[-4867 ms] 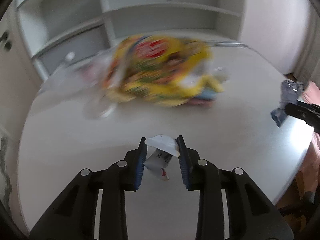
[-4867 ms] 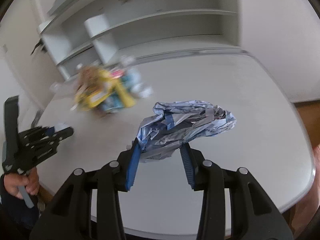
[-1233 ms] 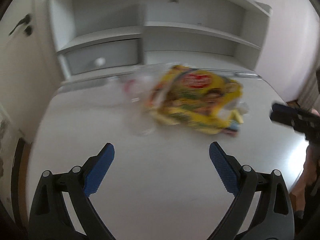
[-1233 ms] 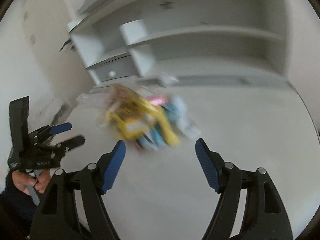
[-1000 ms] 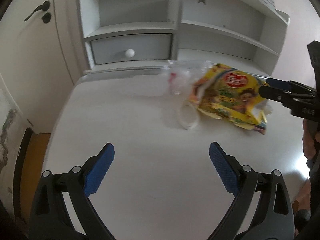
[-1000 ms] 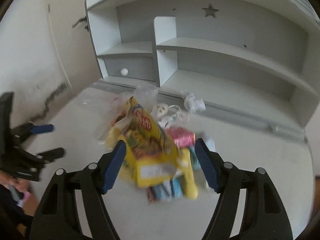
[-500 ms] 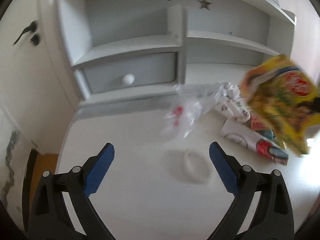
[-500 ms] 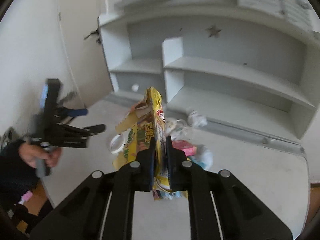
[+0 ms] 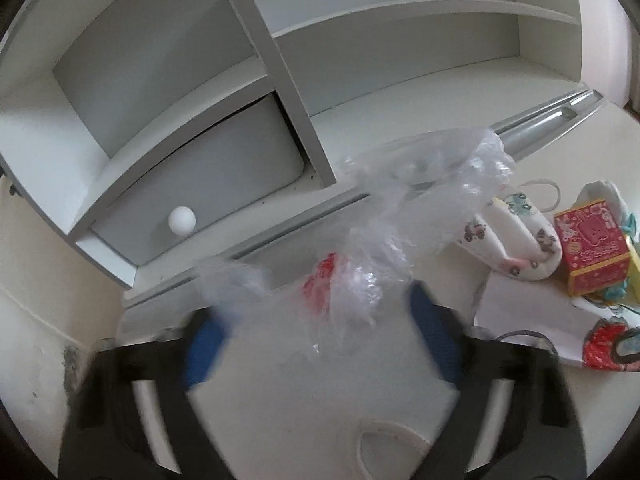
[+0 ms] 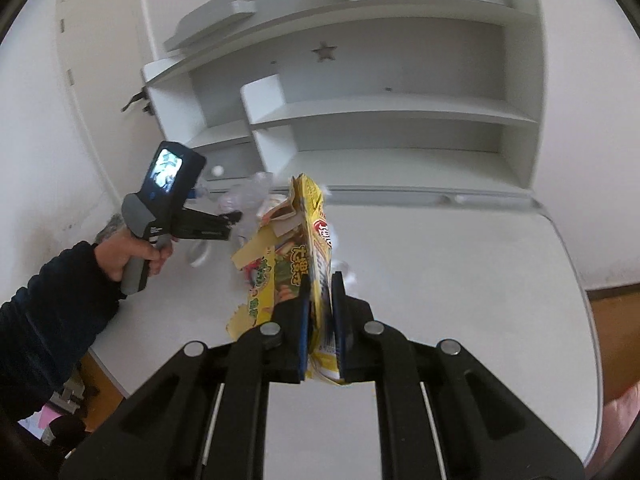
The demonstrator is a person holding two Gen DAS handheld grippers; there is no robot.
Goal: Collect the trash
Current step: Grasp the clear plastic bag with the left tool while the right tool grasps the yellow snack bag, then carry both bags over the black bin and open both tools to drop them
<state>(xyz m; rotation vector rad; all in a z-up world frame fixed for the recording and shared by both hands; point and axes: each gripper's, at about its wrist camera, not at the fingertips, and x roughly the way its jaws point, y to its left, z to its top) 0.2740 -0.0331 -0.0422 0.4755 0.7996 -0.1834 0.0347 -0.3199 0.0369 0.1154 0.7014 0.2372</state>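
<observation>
In the left wrist view a crumpled clear plastic wrapper (image 9: 372, 280) with a red patch lies between the blue pads (image 9: 436, 332) of my left gripper (image 9: 318, 304). Its jaws are closing and still stand wide of the plastic. In the right wrist view my right gripper (image 10: 320, 300) is shut on the lower edge of a yellow snack bag (image 10: 300, 252), held upright above the white table (image 10: 440, 280). The left gripper (image 10: 228, 220) shows there too, in a person's hand (image 10: 132, 252), reaching into the clear plastic (image 10: 248, 196).
On the table right of the plastic lie a patterned white mask (image 9: 516, 240), a small red box (image 9: 592, 252) and a white-and-red wrapper (image 9: 600, 344). A white ring (image 9: 384, 444) lies near the front. A shelf unit with a knobbed drawer (image 9: 182, 220) stands behind.
My left gripper moved in to the clear plastic and its jaws narrowed around it. My right gripper shut on the yellow bag and raised it off the pile.
</observation>
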